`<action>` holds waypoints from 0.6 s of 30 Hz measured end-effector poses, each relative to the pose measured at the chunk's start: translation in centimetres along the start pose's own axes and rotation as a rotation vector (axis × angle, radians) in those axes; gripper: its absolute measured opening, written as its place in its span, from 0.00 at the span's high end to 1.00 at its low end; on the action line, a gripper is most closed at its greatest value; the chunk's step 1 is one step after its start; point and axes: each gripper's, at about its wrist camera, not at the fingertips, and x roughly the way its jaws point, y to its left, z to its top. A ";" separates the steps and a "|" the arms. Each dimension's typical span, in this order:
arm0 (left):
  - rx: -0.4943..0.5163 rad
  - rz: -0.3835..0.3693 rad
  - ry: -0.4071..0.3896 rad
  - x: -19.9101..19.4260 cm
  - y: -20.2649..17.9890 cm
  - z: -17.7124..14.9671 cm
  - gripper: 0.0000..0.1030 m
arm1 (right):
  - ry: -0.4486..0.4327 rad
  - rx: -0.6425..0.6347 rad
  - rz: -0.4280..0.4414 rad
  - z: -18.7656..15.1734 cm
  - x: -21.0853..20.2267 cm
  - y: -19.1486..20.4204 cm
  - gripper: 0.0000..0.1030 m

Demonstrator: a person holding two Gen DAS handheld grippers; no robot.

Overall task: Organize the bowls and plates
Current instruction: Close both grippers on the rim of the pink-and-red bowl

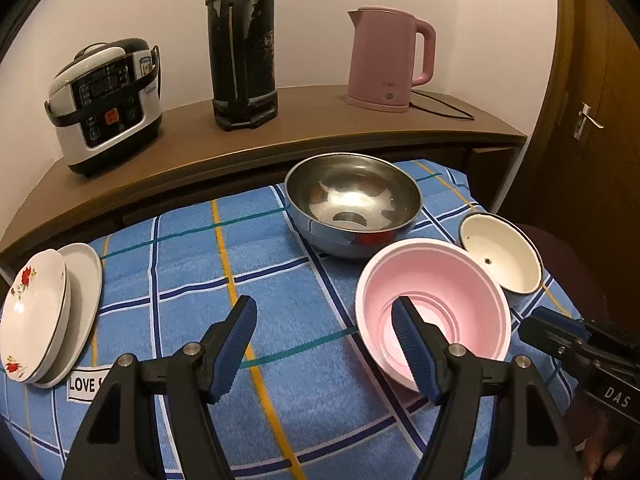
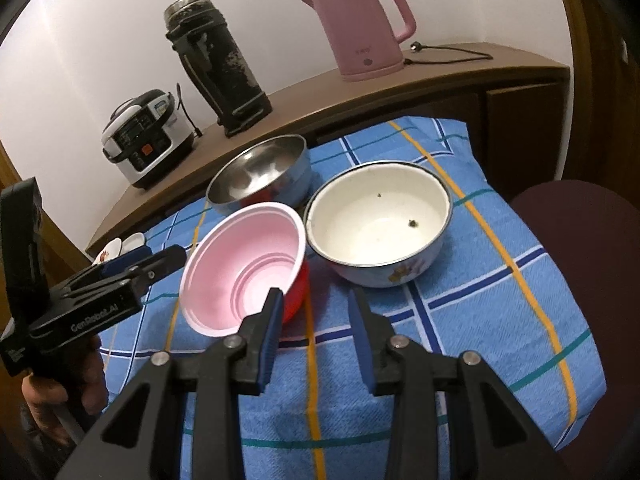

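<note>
A pink-lined red bowl [image 1: 434,304] [image 2: 244,264] lies tilted on the blue checked cloth [image 1: 280,288]. A steel bowl [image 1: 352,200] [image 2: 260,172] stands behind it. A white enamel bowl [image 1: 502,254] [image 2: 380,220] stands to its right. Two stacked white plates [image 1: 44,316] [image 2: 120,246], the top one with red flowers, lie at the cloth's left edge. My left gripper [image 1: 324,322] is open and empty, its right finger in front of the pink bowl. My right gripper [image 2: 316,308] is open and empty, just before the pink bowl's near rim; it also shows in the left wrist view [image 1: 560,328].
A wooden shelf [image 1: 320,120] behind the cloth carries a rice cooker [image 1: 106,104], a black thermos [image 1: 242,44] and a pink kettle [image 1: 384,60] with its cord. A dark round seat [image 2: 584,232] is at the right. A wooden door [image 1: 592,120] stands beyond.
</note>
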 end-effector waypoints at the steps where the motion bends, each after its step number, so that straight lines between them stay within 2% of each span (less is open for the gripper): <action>1: -0.001 -0.005 0.002 0.1 0.0 0.1 0.30 | 0.004 0.006 0.008 0.1 0.1 0.0 0.66; 5: 0.008 -0.042 0.020 0.7 -0.4 0.4 0.30 | 0.021 0.047 0.037 0.2 0.9 0.1 0.66; 11: 0.041 -0.036 0.040 1.7 -1.2 0.3 0.30 | 0.047 0.074 0.067 0.0 2.4 0.3 0.68; 14: 0.035 -0.040 0.046 2.1 -1.2 0.3 0.30 | 0.040 0.063 0.063 0.1 2.6 0.6 0.75; 16: 0.034 -0.045 0.046 2.3 -1.3 0.4 0.37 | 0.042 0.056 0.061 0.3 2.9 0.9 0.78; 18: 0.029 -0.056 0.055 2.7 -1.4 0.5 0.52 | 0.042 0.056 0.060 0.3 3.2 1.1 0.81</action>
